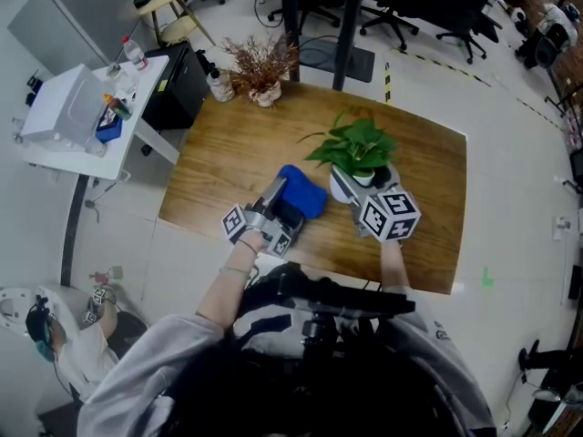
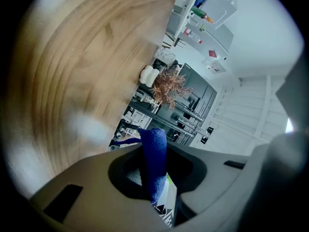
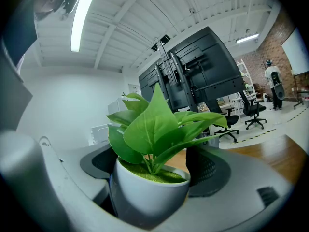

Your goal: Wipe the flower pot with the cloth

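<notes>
One white flower pot sits clamped between the jaws of the right tool, which press against its two sides. The pot fills the gap, and its broad green leaves rise straight ahead of that tool. Whether the pot's base rests on the wooden tabletop or hangs just above it cannot be told. Off the right tool's left side, near the pot, is the blue cloth. Whether cloth and pot touch cannot be made out. The left tool has its jaws drawn in on a fold of this cloth, which stands as a narrow upright strip between them, while the rest bunches just ahead of the jaws. Both tools are over the near part of the tabletop, side by side, each held in one of the person's hands. The cube on the right tool carries black-and-white square markers, patterns rather than letters. Well ahead of the left tool, at the far edge of the tabletop, a brown dried plant stands in a pale vase. Farther off to that tool's left a white cart holds bottles and small items with print too small to read. Beyond the right tool, black office chairs stand on a pale floor.
</notes>
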Motion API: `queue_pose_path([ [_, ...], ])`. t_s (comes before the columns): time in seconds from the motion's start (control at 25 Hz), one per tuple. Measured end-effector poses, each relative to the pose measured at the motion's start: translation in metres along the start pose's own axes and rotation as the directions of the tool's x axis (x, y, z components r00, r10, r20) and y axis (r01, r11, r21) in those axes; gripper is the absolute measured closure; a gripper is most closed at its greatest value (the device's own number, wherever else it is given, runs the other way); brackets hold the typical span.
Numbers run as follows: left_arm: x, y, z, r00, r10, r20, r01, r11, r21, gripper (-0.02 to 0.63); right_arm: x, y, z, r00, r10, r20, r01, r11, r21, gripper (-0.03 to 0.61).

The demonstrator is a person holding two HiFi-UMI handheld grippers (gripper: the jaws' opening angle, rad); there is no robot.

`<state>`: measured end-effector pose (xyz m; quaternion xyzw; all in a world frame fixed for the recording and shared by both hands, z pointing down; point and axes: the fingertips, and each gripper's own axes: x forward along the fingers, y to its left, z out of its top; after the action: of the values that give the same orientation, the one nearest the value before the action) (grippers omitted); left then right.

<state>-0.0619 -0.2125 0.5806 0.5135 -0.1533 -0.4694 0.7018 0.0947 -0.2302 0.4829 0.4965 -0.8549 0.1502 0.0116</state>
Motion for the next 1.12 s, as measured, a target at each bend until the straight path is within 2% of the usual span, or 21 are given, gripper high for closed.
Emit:
queue_pose_path([
  [0.48, -0.002, -0.003, 0.006, 1.000, -0.012, 0.029, 0.012, 1.000, -0.002, 0.546, -0.003, -0.006, 0.000, 1.000, -0.026, 0.002, 0.026, 1.000, -0.011, 0.127],
  [0.72, -0.004, -0.004, 0.010, 0.999, -0.011, 0.037, 0.011, 1.000, 0.001, 0.546, -0.004, -0.009, 0.004, 0.998, -0.051, 0.033, 0.050, 0.998, 0.025, 0.127],
  [0.96, -0.003, -0.004, 0.008, 0.999, -0.010, 0.037, 0.010, 1.000, -0.003, 0.546, -0.005, -0.009, 0.006, 0.997, -0.061, 0.036, 0.061, 0.998, -0.004, 0.126],
  [1.12, -0.003, -0.003, 0.008, 0.999, -0.006, 0.039, 0.006, 1.000, 0.000, 0.546, -0.005, -0.005, 0.007, 0.998, -0.061, 0.017, 0.063, 0.994, -0.090, 0.129],
])
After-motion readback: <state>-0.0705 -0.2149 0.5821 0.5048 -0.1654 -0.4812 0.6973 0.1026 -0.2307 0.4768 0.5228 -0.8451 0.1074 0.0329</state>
